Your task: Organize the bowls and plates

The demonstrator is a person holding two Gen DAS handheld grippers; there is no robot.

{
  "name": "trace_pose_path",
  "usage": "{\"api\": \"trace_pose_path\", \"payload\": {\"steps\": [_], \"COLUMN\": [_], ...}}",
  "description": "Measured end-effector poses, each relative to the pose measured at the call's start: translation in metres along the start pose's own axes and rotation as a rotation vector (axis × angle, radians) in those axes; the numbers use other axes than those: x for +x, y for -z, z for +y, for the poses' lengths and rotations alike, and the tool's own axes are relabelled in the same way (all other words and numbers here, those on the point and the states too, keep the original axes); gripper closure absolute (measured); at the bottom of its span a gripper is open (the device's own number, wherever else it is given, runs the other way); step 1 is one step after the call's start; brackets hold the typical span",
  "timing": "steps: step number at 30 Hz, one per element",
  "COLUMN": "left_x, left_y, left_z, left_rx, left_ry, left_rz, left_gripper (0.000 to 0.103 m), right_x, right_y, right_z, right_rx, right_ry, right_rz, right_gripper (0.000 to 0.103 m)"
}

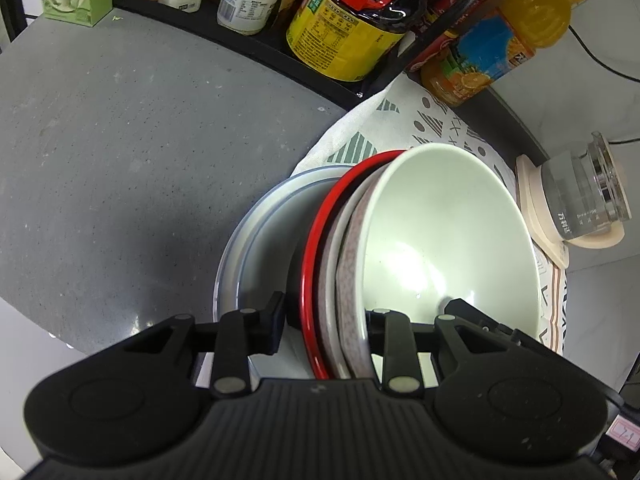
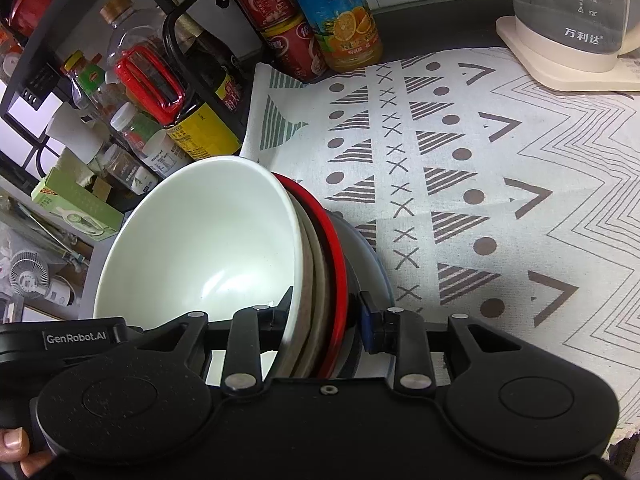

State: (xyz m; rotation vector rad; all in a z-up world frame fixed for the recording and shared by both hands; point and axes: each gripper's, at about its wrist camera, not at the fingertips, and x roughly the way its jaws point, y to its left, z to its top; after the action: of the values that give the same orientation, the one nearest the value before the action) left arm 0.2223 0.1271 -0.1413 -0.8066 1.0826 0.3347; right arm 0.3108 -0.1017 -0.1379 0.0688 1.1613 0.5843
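Two hand-held grippers, left (image 1: 326, 322) and right (image 2: 326, 314), clamp your nested stack (image 1: 352, 264), white bowl (image 1: 448, 232) uppermost; lift both evenly, keeping it level.

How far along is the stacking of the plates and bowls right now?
Done: white bowl, speckled dish, red plate and grey plate are already nested. In hand: both the left tongs and right tongs straddle the tilted stack's rims. Left: setting it down flat on the patterned cloth.
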Motion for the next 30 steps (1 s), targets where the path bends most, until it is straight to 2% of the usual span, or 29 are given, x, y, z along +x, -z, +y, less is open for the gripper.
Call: {"api": "trace_pose_path", "payload": {"steps": [4, 10, 13, 18, 21, 23, 24, 26, 30], "left_x": [-0.001, -0.008, -0.015, -0.027, -0.031, -0.035, -0.037, -0.042, -0.05], "left_y": [-0.001, -0.004, -0.005, -0.004, -0.004, -0.005, -0.005, -0.004, 0.0], "left_z": [0.001, -0.003, -0.003, -0.007, -0.012, -0.015, -0.017, -0.02, -0.024], "left_rx": [-0.005, 0.04, 0.051, 0.107, 0.133, 0.144, 0.152, 0.172, 0.2], "left_ry": [0.004, 0.002, 0.019, 0.033, 0.016, 0.014, 0.019, 0.022, 0.021], "left_rz": [-0.003, -0.007, -0.026, -0.058, -0.067, -0.072, -0.08, -0.106, -0.147], "left_gripper": [0.074, 0.07, 0.06, 0.037, 0.036, 0.035, 0.032, 0.025, 0.023], "right_x": [-0.004, -0.017, -0.023, -0.038, -0.052, -0.062, -0.066, -0.075, -0.086], "right_y": [0.0, -0.002, 0.001, 0.009, 0.014, 0.018, 0.019, 0.021, 0.025], "right_z": [0.0, 0.002, 0.002, 0.004, 0.006, 0.006, 0.005, 0.003, 0.001], "right_rx": [0.012, 0.019, 0.037, 0.059, 0.058, 0.057, 0.059, 0.064, 0.084], "right_ry": [-0.001, 0.025, 0.04, 0.071, 0.092, 0.112, 0.12, 0.136, 0.167], "right_rz": [-0.02, -0.069, -0.09, -0.147, -0.193, -0.218, -0.23, -0.257, -0.3], "right_gripper": [0.07, 0.056, 0.05, 0.035, 0.022, 0.017, 0.013, 0.009, 0.004]}}
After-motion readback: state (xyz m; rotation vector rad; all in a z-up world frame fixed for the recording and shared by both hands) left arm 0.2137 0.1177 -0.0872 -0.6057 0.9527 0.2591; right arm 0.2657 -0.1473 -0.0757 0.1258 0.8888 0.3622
